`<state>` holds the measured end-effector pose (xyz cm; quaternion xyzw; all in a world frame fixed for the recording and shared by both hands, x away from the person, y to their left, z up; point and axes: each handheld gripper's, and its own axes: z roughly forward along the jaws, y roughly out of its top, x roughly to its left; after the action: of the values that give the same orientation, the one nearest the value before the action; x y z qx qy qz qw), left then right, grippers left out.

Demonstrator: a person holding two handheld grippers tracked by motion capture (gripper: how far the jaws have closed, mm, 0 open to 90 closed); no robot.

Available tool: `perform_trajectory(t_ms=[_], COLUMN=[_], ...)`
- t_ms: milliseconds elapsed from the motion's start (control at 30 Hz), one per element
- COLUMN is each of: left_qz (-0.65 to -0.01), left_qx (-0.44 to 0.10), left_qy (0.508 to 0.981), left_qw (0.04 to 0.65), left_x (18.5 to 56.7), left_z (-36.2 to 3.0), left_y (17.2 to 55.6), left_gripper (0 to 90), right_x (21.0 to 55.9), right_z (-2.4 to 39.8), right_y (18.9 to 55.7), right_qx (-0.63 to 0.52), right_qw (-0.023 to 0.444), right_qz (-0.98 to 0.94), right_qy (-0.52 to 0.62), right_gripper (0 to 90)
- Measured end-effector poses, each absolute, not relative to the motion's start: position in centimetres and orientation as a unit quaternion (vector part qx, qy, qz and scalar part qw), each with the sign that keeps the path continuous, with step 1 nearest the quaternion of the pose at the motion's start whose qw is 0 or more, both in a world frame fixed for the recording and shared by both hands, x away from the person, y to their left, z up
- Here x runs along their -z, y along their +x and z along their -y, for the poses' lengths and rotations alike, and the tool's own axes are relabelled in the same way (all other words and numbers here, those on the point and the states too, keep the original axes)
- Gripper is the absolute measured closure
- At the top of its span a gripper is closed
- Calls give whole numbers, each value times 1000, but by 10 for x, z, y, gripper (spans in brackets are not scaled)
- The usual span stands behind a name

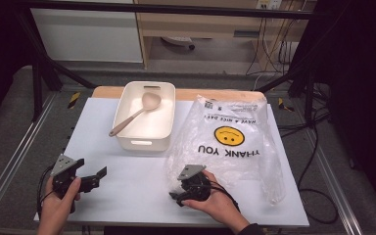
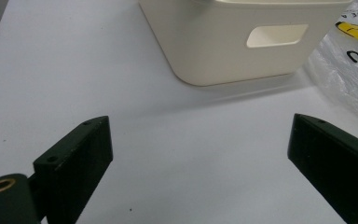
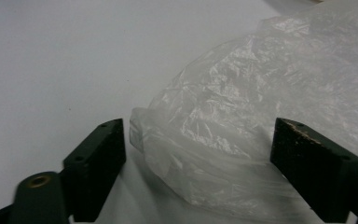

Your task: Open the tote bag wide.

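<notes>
Lab: framed rig, trailing cables

We look down on a white table top with a strip of bare wood along its far edge, set on grey carpet. A black metal frame stands around it. Behind we see a white cabinet front and a wooden unit, with black cables hanging at the right (more trail over the floor). The room's edges lie in darkness.
</notes>
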<state>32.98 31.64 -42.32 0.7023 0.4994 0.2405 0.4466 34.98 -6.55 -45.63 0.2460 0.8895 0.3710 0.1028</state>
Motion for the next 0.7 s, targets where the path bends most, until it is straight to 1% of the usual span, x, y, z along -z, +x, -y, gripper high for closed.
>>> perform_trajectory(t_ms=[33,100,133,200,233,267,300,433,500,700], left_qz=[-500,-501,-500,-500,-500,-501,-501,-502,-502,-502], left_qx=[-240,-240,-240,-240,-240,-240,-239,-240,-239,-238], left_qy=[702,703,704,704,704,704,704,704,704,704], left_qw=[447,445,443,443,443,442,442,442,442,442], left_x=[423,423,423,424,424,424,424,424,424,424], left_z=[-316,-316,-316,-316,-316,-316,-316,-316,-316,-316], left_y=[330,330,330,330,330,330,330,330,330,331], left_gripper=[63,63,63,63,63,63,63,63,63,63], right_x=[456,455,455,454,454,454,455,454,451,442], right_z=[66,68,70,71,71,72,74,75,77,83], right_y=[350,351,352,355,355,357,362,367,370,377], right_qx=[-371,-373,-377,-380,-380,-383,-389,-397,-403,-427], right_qw=[103,102,105,106,106,103,92,83,94,98], right_qz=[-890,-887,-886,-882,-882,-880,-874,-865,-858,-837], right_qy=[246,250,251,259,259,263,277,296,303,327], right_gripper=[301,398,532,669,669,730,835,869,871,872])
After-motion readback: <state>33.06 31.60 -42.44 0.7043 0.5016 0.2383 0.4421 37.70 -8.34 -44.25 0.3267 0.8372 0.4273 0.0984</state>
